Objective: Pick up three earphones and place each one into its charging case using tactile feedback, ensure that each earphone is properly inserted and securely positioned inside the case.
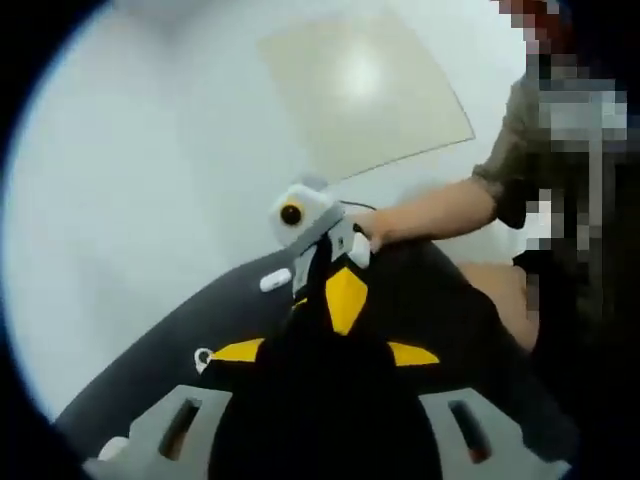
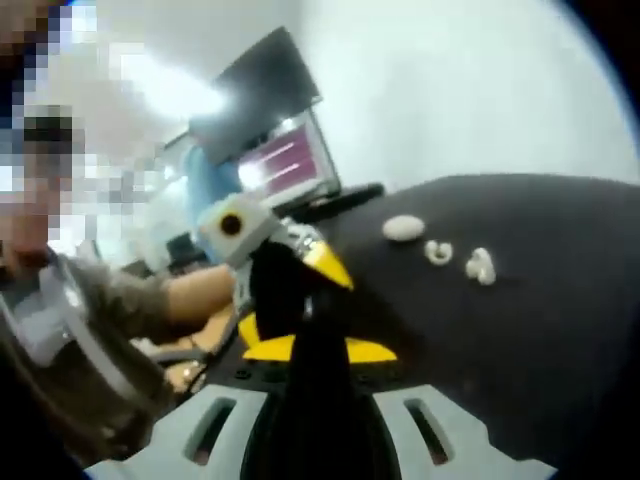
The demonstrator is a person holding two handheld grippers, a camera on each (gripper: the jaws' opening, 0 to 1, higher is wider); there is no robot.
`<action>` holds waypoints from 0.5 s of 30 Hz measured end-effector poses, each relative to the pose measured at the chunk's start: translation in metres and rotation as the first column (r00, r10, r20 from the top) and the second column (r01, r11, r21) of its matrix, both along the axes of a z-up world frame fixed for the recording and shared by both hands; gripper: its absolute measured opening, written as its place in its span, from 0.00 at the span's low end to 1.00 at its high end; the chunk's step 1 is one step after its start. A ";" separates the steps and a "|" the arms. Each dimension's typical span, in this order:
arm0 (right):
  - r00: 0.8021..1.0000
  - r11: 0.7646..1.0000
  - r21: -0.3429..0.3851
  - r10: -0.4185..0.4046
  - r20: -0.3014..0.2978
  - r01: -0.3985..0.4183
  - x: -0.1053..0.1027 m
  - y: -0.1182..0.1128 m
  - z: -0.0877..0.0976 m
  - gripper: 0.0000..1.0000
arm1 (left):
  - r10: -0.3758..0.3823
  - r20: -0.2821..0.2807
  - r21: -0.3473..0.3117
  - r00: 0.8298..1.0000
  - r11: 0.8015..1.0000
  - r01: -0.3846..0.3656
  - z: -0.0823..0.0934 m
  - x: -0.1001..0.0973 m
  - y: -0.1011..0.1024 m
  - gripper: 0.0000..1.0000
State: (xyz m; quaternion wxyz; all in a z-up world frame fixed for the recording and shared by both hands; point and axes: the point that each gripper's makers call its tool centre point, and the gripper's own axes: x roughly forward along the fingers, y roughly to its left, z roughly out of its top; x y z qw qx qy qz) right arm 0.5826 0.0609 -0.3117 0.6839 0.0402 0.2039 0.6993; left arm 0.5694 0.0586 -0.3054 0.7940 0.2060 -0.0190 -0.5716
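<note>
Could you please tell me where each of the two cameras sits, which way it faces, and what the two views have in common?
Left gripper view: rides on the left gripper, looking along its black-and-yellow jaws across the dark table towards a pale wall; the right gripper enters from the right, with the person's forearm.
Right gripper view: rides on the right gripper, facing over the table towards a monitor; the left gripper enters from the left, and small white pieces lie to the right.
Shared: the dark table, and each shows the other gripper close ahead.
</note>
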 end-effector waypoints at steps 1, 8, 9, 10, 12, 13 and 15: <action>1.000 1.000 0.002 0.001 0.008 -0.001 0.000 0.000 0.000 0.18 | 0.001 -0.006 0.000 1.000 1.000 -0.001 0.000 0.001 0.000 0.41; 0.996 1.000 -0.007 -0.017 0.088 0.018 0.004 -0.002 -0.002 0.23 | 0.027 -0.015 -0.019 1.000 0.999 -0.028 0.000 0.006 0.000 0.43; 0.996 1.000 -0.008 -0.024 0.090 0.025 0.005 -0.002 -0.002 0.24 | 0.033 -0.008 -0.021 0.999 0.999 -0.033 0.001 0.007 0.000 0.44; 0.995 1.000 -0.008 -0.027 0.094 0.028 0.005 -0.003 -0.002 0.25 | 0.035 -0.004 -0.022 0.999 0.999 -0.035 0.001 0.008 0.000 0.44; 0.995 1.000 -0.005 -0.028 0.099 0.029 0.004 -0.003 -0.001 0.25 | 0.040 0.009 -0.025 0.999 0.999 -0.039 0.002 0.009 0.000 0.44; 0.995 1.000 -0.005 -0.029 0.100 0.030 0.005 -0.003 -0.001 0.25 | 0.043 0.011 -0.028 0.999 0.999 -0.043 0.003 0.010 0.000 0.44; 0.994 0.999 -0.007 -0.033 0.108 0.034 0.006 -0.003 -0.002 0.25 | 0.049 0.005 -0.034 0.999 0.998 -0.049 0.003 0.012 0.000 0.44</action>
